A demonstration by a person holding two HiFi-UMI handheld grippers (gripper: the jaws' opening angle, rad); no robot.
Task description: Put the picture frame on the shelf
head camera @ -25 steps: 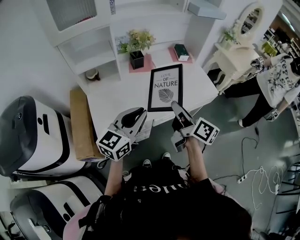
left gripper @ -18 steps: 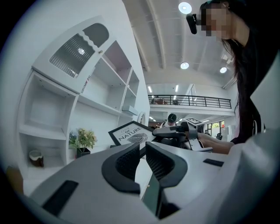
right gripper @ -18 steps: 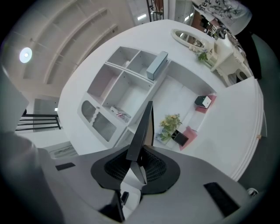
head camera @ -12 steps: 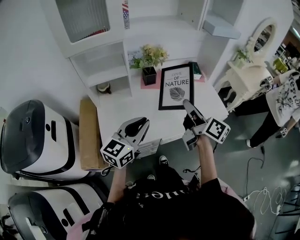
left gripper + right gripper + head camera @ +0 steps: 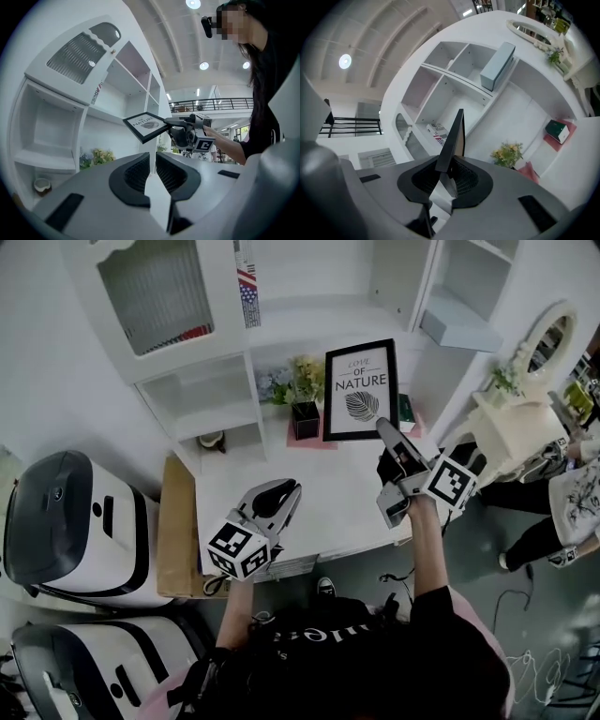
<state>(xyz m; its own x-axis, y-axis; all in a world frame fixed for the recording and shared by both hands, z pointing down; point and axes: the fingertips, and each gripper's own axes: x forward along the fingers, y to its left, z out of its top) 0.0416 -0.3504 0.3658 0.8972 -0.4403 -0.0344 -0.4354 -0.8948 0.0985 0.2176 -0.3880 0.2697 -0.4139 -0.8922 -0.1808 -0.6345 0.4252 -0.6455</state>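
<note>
- Background: a white shelf unit [image 5: 309, 315] with open compartments stands over a white desk [image 5: 319, 488]. The floor is grey.
- Far left: rounded white-and-black units [image 5: 66, 517] stand on the floor. A brown cardboard box [image 5: 176, 526] lies between them and the desk.
- Lower left compartment of the shelf unit: it holds a small bowl [image 5: 212, 440].
- Left gripper [image 5: 292, 489]: it hovers over the front part of the desk. The jaws stand narrowly apart, with only a slit between the pads and nothing in it.
- Back of the desk: flowers in a black pot [image 5: 302, 404] stand on a pink mat, just left of the frame in the head view.
- Picture frame [image 5: 361, 390]: it is black, with an "OF NATURE" leaf print. It is in the air in front of the shelf unit, above the back of the desk, and rests on no shelf. The print faces the head camera.
- Right gripper [image 5: 384, 426]: the jaws are clamped on the lower edge of the frame, near its right corner. In the right gripper view the frame stands edge-on between the pads.
- Right of the frame: a dark green book [image 5: 405, 409] is partly hidden behind it.
- Right-hand shelf: a grey box [image 5: 450, 329] lies on the board.
- Far right: a white dressing table [image 5: 516, 432] carries an oval mirror. A person [image 5: 577, 498] in a patterned top stands beside it.
</note>
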